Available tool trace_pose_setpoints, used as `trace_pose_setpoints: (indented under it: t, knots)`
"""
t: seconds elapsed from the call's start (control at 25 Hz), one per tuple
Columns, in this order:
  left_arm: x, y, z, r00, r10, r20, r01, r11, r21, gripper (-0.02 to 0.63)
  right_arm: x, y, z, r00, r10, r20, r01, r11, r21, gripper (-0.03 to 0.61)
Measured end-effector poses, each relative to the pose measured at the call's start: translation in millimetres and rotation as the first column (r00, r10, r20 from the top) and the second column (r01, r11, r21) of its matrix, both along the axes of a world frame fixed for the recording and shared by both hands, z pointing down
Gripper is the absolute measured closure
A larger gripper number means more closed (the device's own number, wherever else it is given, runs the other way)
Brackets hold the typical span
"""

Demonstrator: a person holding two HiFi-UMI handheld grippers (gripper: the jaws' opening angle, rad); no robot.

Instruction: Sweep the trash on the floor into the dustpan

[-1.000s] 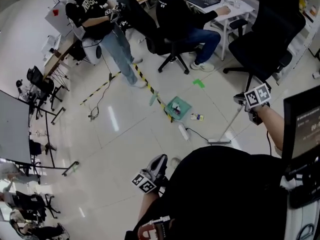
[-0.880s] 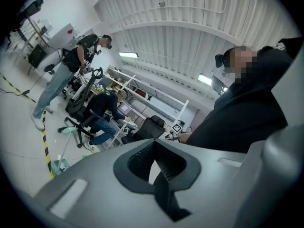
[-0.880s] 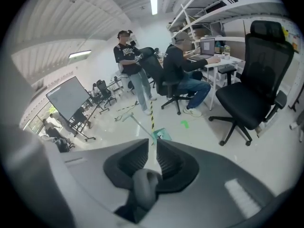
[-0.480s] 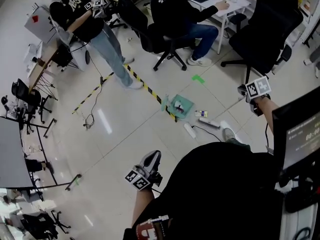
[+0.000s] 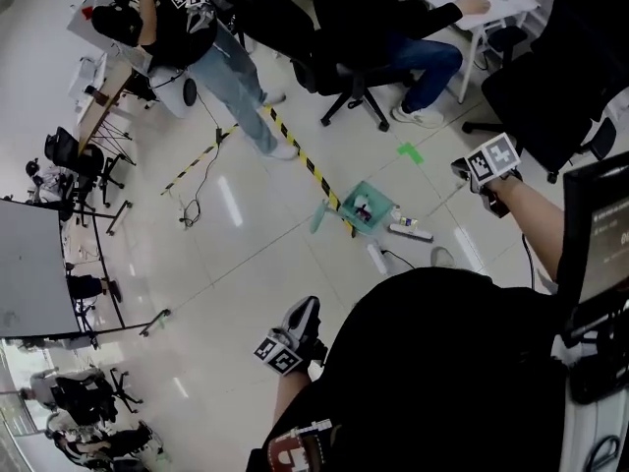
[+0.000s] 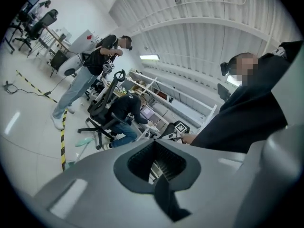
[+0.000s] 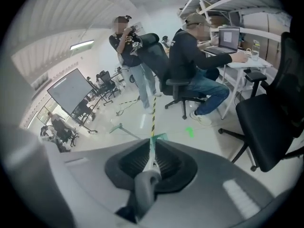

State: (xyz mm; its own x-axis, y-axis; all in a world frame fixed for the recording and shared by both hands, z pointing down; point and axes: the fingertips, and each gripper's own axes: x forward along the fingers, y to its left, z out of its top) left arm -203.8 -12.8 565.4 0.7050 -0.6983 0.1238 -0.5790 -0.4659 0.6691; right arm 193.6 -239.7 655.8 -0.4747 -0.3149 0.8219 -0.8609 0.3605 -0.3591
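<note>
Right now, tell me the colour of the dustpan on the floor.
The dustpan is pale teal-green; it shows best in the head view.

I wear a black top (image 5: 442, 362). My left tongs (image 5: 311, 306) and right tongs (image 5: 459, 170) are grey moulded plastic with dark ribbed pads (image 7: 167, 161); each carries a cube (image 5: 490, 157) of black-and-white square markers.

**Quick rundown of the floor**

Pale glossy tile floor (image 5: 246, 264). Yellow-black tape (image 5: 305, 160) runs diagonally across it, and the green dustpan (image 5: 359, 207) sits right at the tape's near end. Just beside it is what looks like a bit of trash (image 5: 396, 217), too small to be sure. The broom (image 5: 411, 232) has its head down on the tiles next to that. There's a green mark (image 5: 410, 151) farther back, a white power strip (image 5: 376, 258) nearer, and a loose cable (image 5: 189, 207) off left.
</note>
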Motion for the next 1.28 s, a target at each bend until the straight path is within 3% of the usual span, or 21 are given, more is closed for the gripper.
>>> trace_pose_setpoints:
  t: [0.16,0.36,0.6,0.72,0.92,1.28]
  knots:
    - [11.0,-18.9,0.1,0.997,0.072,0.006,-0.072,0.997,-0.01,0.618,2.5,-32.1,-1.0,0.999,-0.039,-0.038,0.04,0.999,0.026,0.548]
    - [-12.7,-33.6,7.2,0.986,0.164,0.029,-0.164,0.986,-0.005,0.618,5.1,-51.7,-3.7,0.989,-0.012,-0.15,0.027,0.994,0.104,0.557]
    - [-34.7,-45.2,-3.9,0.99,0.138,0.033,-0.138,0.99,0.012,0.618,-18.7,-71.1,-22.5,0.971,-0.078,-0.224,0.122,0.974,0.191,0.565]
    - [-32.5,-41.4,-4.3,0.992,0.12,0.04,-0.12,0.993,0.01,0.618,-39.2,-84.3,-26.3,0.952,-0.17,-0.254,0.231,0.944,0.234,0.568]
    - [-32.6,-29.9,-8.6,0.994,0.092,0.06,-0.093,0.996,0.005,0.618,-85.8,-101.3,-31.9,0.903,-0.324,-0.284,0.406,0.86,0.309,0.575]
    - [-46.6,-15.8,-6.8,0.997,0.028,0.071,-0.028,1.0,0.001,0.618,-137.8,-129.9,-42.2,0.873,-0.363,-0.324,0.476,0.778,0.41,0.581]
